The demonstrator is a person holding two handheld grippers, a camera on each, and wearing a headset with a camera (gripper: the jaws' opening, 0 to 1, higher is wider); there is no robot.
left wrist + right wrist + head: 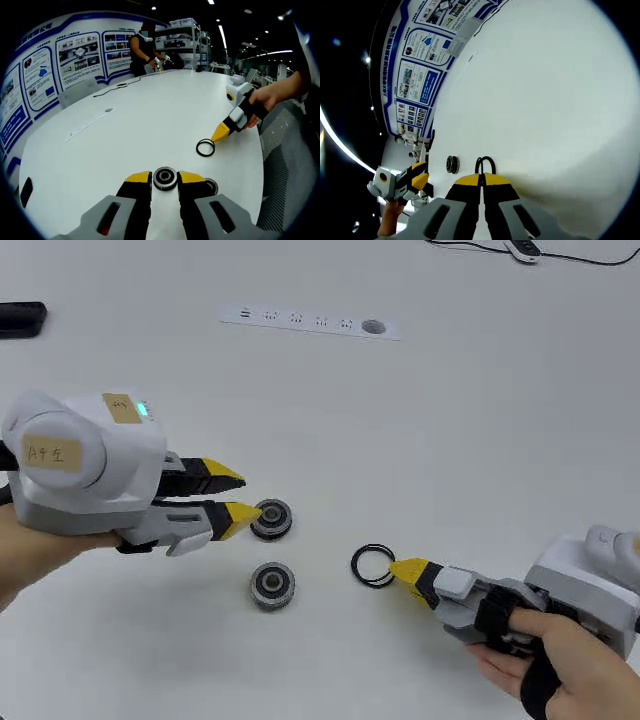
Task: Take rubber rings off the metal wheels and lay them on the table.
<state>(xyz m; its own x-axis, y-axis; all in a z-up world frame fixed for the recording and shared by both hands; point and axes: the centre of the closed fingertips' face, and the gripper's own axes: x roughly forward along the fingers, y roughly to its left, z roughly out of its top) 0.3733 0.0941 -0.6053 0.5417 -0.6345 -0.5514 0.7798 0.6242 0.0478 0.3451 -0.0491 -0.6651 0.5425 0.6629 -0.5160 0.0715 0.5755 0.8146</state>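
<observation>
Broadly, white surface (470, 440) beneath wall posters (75, 55), wide open stretch toward power strip (310, 322). Left tongs (246, 496) spread astride metal wheel (271, 518); right tongs (403, 568) pressed together, touching rubber rings (353, 565).

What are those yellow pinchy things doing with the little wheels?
A person holds a gripper in each hand over a white table. The left gripper is open, with its yellow tips on either side of one small metal wheel. A second wheel lies nearby with nothing touching it. The right gripper is shut, and its tip meets the edge of the black rubber rings lying flat on the table. Whether it is pinching them is too hard to tell.
</observation>
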